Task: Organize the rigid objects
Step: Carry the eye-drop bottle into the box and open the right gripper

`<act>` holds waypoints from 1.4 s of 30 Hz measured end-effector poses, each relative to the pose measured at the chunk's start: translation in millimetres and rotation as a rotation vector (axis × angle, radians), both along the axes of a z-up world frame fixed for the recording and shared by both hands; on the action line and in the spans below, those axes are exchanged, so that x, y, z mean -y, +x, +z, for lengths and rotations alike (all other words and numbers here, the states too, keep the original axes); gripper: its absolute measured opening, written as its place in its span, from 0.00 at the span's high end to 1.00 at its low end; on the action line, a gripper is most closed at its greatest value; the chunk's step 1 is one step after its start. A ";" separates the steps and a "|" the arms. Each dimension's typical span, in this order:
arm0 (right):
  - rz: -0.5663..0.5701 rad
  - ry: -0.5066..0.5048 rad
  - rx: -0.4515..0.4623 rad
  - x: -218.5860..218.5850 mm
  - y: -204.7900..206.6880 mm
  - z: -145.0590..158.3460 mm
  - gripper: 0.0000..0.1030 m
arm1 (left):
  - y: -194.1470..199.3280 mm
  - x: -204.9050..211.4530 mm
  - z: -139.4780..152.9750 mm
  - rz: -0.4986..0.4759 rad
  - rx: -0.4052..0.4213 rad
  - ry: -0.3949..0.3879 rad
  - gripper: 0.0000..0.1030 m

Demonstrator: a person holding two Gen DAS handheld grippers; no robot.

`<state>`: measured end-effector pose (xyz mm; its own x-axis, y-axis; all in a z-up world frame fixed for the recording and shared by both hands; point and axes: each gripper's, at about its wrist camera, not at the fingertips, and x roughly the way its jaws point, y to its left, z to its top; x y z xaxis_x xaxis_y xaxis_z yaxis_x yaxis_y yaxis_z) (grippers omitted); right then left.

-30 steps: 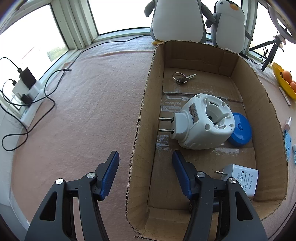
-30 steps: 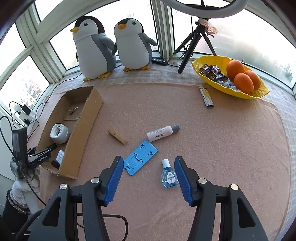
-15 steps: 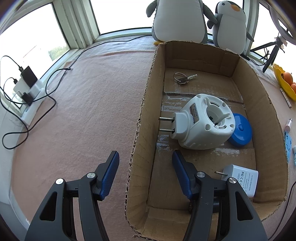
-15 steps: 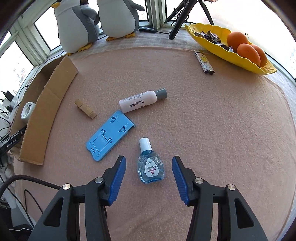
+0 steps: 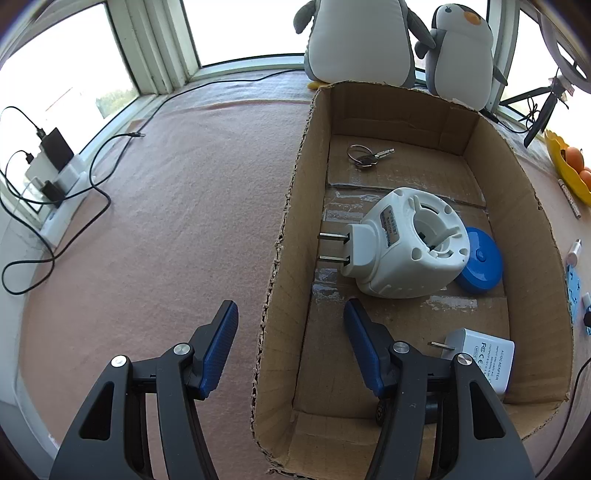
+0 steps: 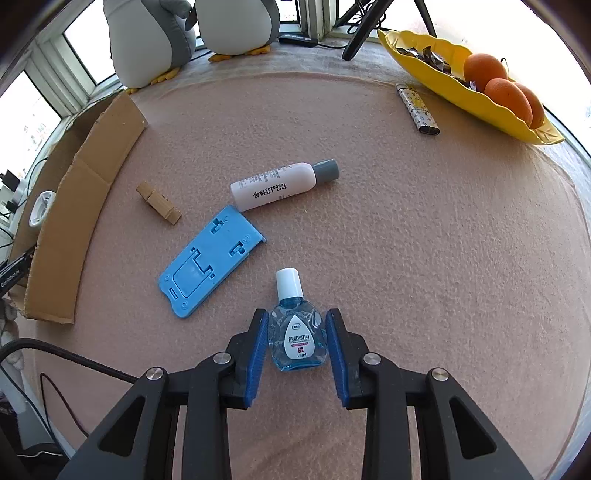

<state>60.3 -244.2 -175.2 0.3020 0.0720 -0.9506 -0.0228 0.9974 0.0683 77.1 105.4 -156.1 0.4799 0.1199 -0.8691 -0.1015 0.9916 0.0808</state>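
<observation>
A small blue eye-drop bottle (image 6: 297, 332) with a white cap lies on the pink cloth, cap pointing away. My right gripper (image 6: 296, 312) is down around it and its jaws are closing; the blue pads sit right beside the bottle's two sides, with a sliver of gap showing. A blue phone stand (image 6: 210, 260), a white bottle with a grey cap (image 6: 282, 184) and a wooden clip (image 6: 159, 202) lie beyond. My left gripper (image 5: 290, 302) stands open astride the left wall of the cardboard box (image 5: 291, 206). Inside lie a white plug-in device (image 5: 406, 245), a blue disc (image 5: 482, 264), keys (image 5: 365, 156) and a white adapter (image 5: 484, 358).
Two plush penguins (image 6: 151, 33) stand at the window behind the box. A yellow dish with oranges (image 6: 476, 79) and a patterned lighter (image 6: 417, 107) are at the far right. A tripod (image 6: 364, 26) stands at the back. Cables and a power strip (image 5: 55, 173) lie left.
My right gripper has come down over the eye-drop bottle and its jaws have narrowed around it. The left gripper and the box contents have not moved.
</observation>
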 end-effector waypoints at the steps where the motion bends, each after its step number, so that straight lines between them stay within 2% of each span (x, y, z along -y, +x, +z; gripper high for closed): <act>1: -0.003 0.000 0.003 -0.7 -0.9 0.4 0.73 | 0.0 -0.1 0.0 -0.001 0.000 0.000 0.42; 7: -0.021 0.002 0.031 -0.9 -3.8 10.2 0.73 | -0.2 -0.2 -0.2 -0.002 0.001 0.000 0.42; 16: 0.006 0.010 0.127 -20.6 3.1 46.9 0.73 | 0.3 0.8 -0.3 -0.001 0.002 -0.002 0.42; 27: 0.150 0.064 0.215 -91.3 17.4 79.8 0.73 | 0.5 1.6 -0.5 -0.001 0.002 -0.003 0.42; 42: 0.319 0.102 0.209 -174.9 25.1 83.3 0.73 | 0.5 1.0 0.1 0.002 0.004 -0.008 0.41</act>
<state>85.4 -69.3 -91.9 0.4355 0.2846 -0.8540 -0.3546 0.9262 0.1278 77.5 104.3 -156.0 0.4828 0.1136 -0.8684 -0.1033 0.9920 0.0723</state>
